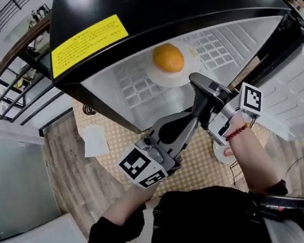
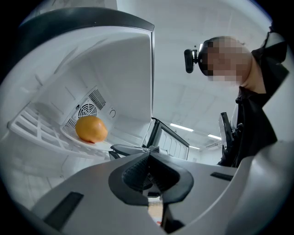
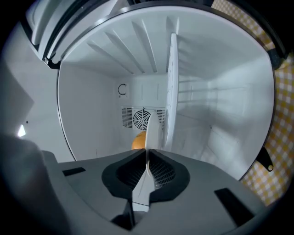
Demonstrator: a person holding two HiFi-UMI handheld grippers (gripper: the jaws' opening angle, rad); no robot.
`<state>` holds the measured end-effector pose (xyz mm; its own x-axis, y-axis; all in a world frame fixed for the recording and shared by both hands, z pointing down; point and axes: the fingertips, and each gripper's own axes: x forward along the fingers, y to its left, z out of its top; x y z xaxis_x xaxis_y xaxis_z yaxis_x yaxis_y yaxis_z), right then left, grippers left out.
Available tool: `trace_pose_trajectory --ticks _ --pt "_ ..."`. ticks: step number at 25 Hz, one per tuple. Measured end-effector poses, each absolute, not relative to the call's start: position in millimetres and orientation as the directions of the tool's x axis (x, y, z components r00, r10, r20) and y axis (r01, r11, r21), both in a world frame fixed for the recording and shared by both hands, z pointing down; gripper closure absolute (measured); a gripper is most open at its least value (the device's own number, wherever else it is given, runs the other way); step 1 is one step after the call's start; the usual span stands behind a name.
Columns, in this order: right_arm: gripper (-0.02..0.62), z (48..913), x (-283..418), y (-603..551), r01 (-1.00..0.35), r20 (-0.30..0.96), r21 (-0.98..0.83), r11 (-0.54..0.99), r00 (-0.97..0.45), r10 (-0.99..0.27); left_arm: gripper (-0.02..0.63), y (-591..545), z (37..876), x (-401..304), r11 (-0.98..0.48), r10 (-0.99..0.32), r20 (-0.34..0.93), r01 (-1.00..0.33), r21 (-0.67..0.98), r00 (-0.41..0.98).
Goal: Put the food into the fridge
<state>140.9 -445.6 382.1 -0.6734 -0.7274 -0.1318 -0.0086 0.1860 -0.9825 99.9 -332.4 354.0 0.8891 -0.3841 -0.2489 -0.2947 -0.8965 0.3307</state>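
1. Open room over the white grid shelf (image 1: 129, 91) along its left edge and at its back right corner.
2. Blocked mid-shelf by a round white plate (image 1: 160, 78) bearing a round orange fruit (image 1: 168, 58).
3. Right gripper (image 1: 194, 79) clamped on the plate's near rim, crossing the shelf's front edge.
4. Low headroom beneath the glossy black fridge top (image 1: 170, 0); open white door (image 1: 297, 92) walling the right.

Head view steeply down, gripper views facing fridge (image 3: 92, 114), all share orange (image 2: 91, 130)
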Motion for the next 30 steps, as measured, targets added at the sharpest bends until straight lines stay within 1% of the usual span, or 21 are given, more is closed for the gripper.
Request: trace_pose_trajectory --ticks 4,12,24,30 --pt "0.565 382.9 135.6 -447.2 -0.097 -0.047 -0.982 0.161 -0.702 -0.71 0.591 -332.9 353.1 96.2 -0.895 -0.388 -0.253 -0.298 0.331 0.886" --pt "0.565 385.0 135.2 -450.0 -0.309 0.122 -0.94 0.145 -0.701 -0.702 0.591 -328.4 349.0 95.3 -0.9 -0.379 -0.27 -0.283 0.333 0.885" --pt "0.558 383.1 136.5 -457.3 -0.529 0.315 -0.84 0.123 -0.659 -0.683 0.591 -312.5 342.2 87.4 -0.899 -0.382 -0.305 -0.275 0.341 0.872" --pt "0.545 381.7 136.5 -457.1 -0.57 0.345 -0.811 0.131 -0.648 -0.679 0.591 -302.6 339.2 81.9 -0.899 -0.386 -0.31 -0.278 0.338 0.869"
